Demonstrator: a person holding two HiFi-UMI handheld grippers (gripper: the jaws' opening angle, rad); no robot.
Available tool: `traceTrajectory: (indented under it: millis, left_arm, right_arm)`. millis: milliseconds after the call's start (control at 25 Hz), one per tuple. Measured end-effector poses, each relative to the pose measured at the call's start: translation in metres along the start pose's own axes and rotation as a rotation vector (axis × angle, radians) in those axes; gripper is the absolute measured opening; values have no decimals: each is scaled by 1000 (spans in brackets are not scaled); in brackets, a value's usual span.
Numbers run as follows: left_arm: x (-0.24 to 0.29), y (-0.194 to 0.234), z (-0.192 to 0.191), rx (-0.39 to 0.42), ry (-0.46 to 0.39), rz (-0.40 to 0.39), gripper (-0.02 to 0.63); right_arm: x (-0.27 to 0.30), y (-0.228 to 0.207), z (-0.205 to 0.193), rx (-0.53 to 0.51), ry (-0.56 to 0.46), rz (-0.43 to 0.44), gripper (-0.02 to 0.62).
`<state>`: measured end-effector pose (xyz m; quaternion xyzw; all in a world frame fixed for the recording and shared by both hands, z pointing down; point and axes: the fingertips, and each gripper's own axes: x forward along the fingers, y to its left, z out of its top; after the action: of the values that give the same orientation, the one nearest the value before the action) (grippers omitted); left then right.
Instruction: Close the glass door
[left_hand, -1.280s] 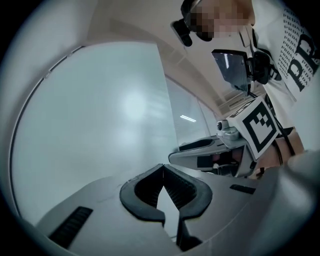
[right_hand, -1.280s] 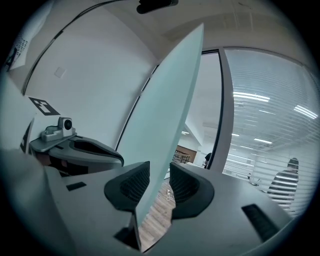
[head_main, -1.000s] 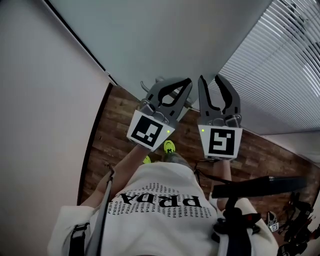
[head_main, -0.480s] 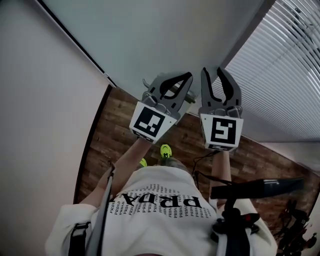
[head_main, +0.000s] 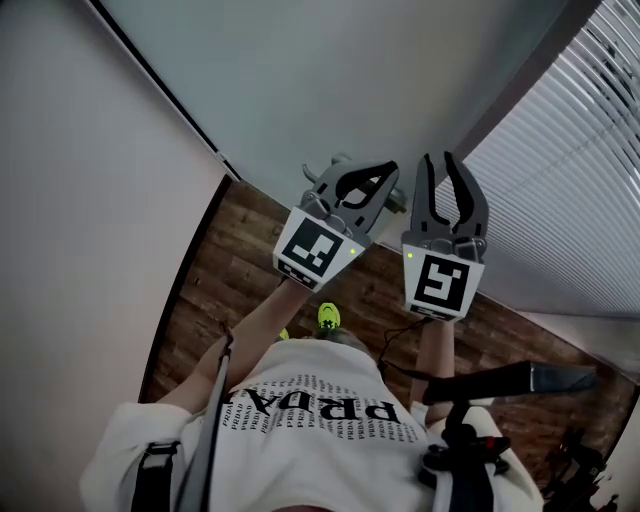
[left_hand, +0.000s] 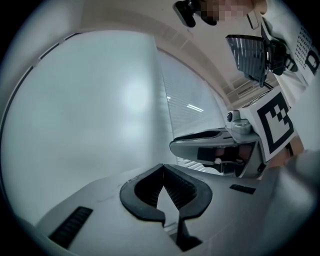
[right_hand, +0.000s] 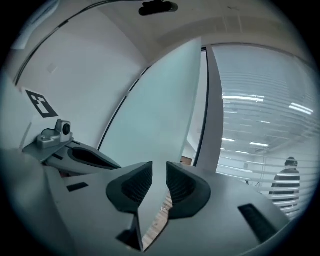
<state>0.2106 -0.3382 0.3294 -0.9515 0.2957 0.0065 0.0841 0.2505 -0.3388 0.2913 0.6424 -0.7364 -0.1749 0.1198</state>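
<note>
The glass door (head_main: 330, 80) is a pale frosted panel that fills the top of the head view, with a dark frame post (head_main: 530, 75) on its right. In the left gripper view the frosted door (left_hand: 90, 115) stands straight ahead. My left gripper (head_main: 388, 174) points level at it, shut, its tips touching (left_hand: 161, 169) with nothing held. My right gripper (head_main: 446, 160) is alongside it and aimed near the door's edge (right_hand: 165, 115). Its jaws (right_hand: 160, 166) are closing, a narrow gap still shows, and nothing is between them.
A white wall (head_main: 80, 250) runs along the left. Slatted blinds (head_main: 570, 170) lie behind glass on the right, where a person in a striped top (right_hand: 286, 180) stands. Below is dark wood floor (head_main: 230, 270). A black rig (head_main: 500, 385) hangs at my chest.
Both grippers have slid to the right in the head view, staying side by side before the door. The right jaws have drawn a little closer together.
</note>
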Motion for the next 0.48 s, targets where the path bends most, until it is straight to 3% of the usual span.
traceTrajectory:
  millis: [160, 480]
  left_arm:
    - [15, 5, 2, 0, 12, 0, 5]
    - [26, 31, -11, 17, 33, 14, 5]
  right_arm:
    - [21, -17, -2, 9, -30, -14, -2]
    - [57, -43, -20, 37, -43, -58, -2]
